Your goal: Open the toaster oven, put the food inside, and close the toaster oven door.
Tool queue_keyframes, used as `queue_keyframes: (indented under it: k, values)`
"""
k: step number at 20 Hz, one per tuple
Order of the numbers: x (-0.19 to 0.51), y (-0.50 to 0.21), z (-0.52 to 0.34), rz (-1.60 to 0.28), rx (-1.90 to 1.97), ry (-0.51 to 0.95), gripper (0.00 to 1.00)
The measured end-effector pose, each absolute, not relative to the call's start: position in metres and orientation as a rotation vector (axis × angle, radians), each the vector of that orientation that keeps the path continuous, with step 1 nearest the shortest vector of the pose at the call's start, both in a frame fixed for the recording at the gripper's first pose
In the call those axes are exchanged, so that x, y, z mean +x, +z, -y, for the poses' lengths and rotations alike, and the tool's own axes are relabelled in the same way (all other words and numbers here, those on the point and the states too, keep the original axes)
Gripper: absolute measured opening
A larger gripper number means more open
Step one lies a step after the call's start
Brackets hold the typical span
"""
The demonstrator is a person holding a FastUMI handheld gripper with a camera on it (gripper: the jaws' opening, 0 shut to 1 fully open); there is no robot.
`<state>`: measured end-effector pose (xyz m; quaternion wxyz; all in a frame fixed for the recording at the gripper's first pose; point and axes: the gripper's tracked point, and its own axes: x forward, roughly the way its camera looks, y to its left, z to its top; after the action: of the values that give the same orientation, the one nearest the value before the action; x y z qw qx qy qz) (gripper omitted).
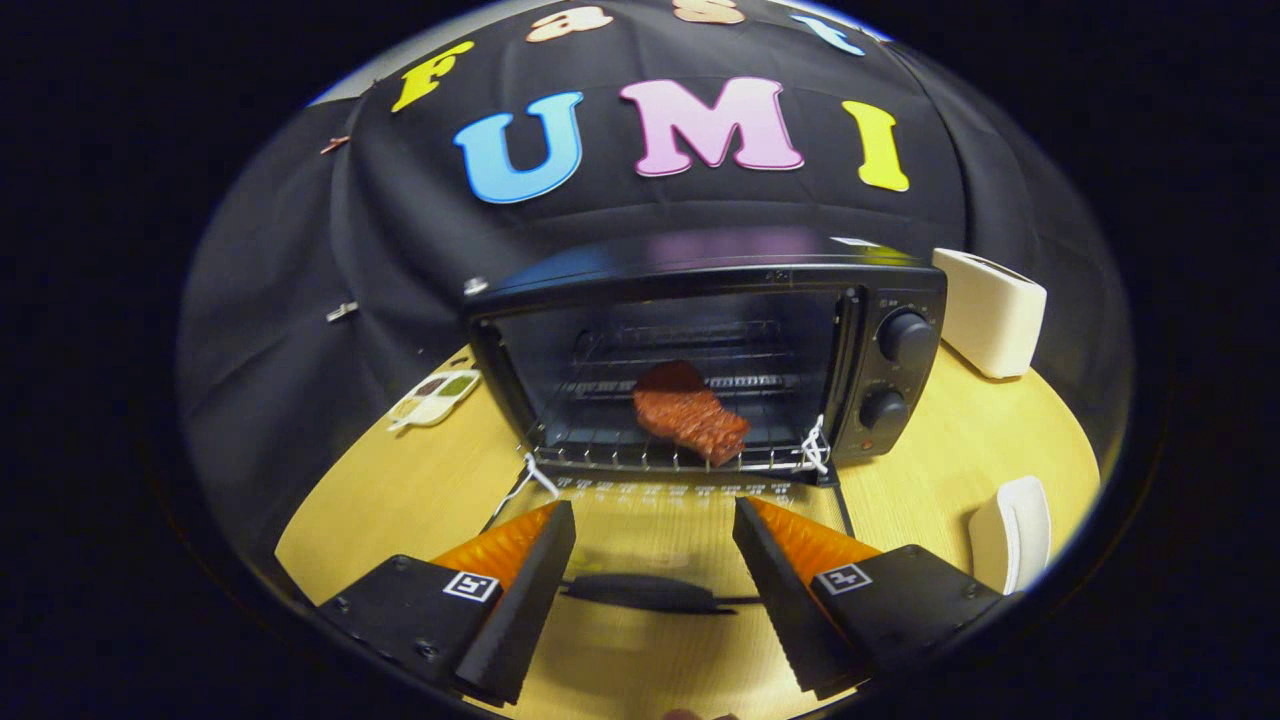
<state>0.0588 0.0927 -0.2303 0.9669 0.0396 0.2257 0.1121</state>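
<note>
Steak (690, 420) on rack inside toaster oven (700, 360); door handle (645, 592) between my gripper (655, 530) fingers, spread, empty, lined up for closing.

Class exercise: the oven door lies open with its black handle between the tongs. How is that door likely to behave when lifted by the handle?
The door looks like rigid glass, so it should swing, not flex. Its handle is a smooth bar, possibly slippery for the open tongs. The steak on the rack sits near the front edge; the closing door might nudge it.

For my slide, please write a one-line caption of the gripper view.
Open gripper above the lowered door handle; steak on the rack inside the open toaster oven.
</note>
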Motion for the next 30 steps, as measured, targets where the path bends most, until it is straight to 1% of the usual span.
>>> queue_keyframes:
  k: [3,5,7,10,14,20,30]
  values:
    - [0.030,-0.241,-0.079,-0.519,0.044,0.187,0.98]
    - [0.013,-0.259,-0.071,-0.604,0.040,0.144,0.99]
    - [-0.001,-0.273,-0.069,-0.667,0.033,0.137,0.99]
    - [-0.001,-0.285,-0.068,-0.680,-0.046,0.164,0.99]
    - [0.008,-0.307,-0.068,-0.723,-0.049,0.136,0.99]
    - [0.028,-0.321,-0.066,-0.713,-0.098,0.131,0.98]
    - [0.037,-0.312,-0.072,-0.682,-0.104,0.177,0.97]
